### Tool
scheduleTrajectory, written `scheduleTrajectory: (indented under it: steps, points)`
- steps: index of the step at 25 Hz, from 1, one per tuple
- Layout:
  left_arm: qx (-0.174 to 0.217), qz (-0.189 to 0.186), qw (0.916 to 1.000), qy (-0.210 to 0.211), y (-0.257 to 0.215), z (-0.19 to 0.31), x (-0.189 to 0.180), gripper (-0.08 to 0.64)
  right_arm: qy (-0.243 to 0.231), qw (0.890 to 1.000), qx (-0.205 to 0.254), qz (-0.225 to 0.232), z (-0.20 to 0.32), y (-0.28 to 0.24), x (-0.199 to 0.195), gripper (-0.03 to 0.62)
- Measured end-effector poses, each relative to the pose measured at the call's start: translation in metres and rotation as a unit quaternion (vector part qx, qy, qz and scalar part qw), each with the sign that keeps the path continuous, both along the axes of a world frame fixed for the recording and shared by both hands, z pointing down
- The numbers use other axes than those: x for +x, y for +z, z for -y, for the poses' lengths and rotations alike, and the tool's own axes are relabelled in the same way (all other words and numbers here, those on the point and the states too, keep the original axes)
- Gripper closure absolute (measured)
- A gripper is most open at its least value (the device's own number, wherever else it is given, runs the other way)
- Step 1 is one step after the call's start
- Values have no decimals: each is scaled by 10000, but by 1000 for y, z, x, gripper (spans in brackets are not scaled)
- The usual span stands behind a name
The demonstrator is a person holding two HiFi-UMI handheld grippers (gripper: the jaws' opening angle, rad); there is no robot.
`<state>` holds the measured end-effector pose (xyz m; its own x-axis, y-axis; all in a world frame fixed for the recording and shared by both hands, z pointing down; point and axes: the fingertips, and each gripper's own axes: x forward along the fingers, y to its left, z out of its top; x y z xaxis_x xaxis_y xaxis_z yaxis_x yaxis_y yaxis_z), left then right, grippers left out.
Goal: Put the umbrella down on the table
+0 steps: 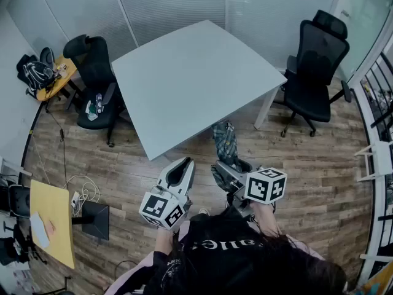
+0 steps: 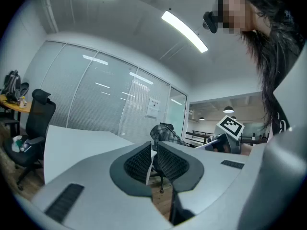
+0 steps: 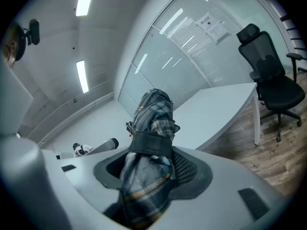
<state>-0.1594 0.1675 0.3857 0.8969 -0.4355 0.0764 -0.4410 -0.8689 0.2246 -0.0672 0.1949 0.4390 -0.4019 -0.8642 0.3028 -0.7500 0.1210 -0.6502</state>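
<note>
A folded plaid umbrella (image 1: pixel 225 141), grey-green with yellow lines and a dark strap, sticks out of my right gripper (image 1: pixel 225 168) toward the near edge of the white table (image 1: pixel 190 72). In the right gripper view the umbrella (image 3: pixel 149 147) fills the space between the jaws, which are shut on it; its tip points up and away over the table (image 3: pixel 216 109). My left gripper (image 1: pixel 178 172) hangs just left of the right one, in front of the table's corner. Its pads (image 2: pixel 139 163) nearly meet with nothing between them. The umbrella (image 2: pixel 164 134) shows beyond them.
Black office chairs stand at the table's right (image 1: pixel 313 66) and far left (image 1: pixel 95 72). A yellow side table (image 1: pixel 52 220) with cables beside it is at the left. A white rack (image 1: pixel 377 158) lines the right wall. The floor is wood.
</note>
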Motion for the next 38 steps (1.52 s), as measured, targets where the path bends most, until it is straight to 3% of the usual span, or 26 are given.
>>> scheduleTrajectory:
  steps: [14, 32, 38]
  points:
    - [-35, 62, 9999, -100, 2, 9, 27, 518, -52, 9999, -46, -148, 12, 7, 31, 364]
    - [-99, 67, 9999, -97, 15, 3, 126, 518, -92, 9997, -187, -123, 8, 26, 129, 364]
    - [-116, 190, 9997, -122, 18, 11, 141, 518, -105, 9996, -262, 0, 17, 35, 145, 364]
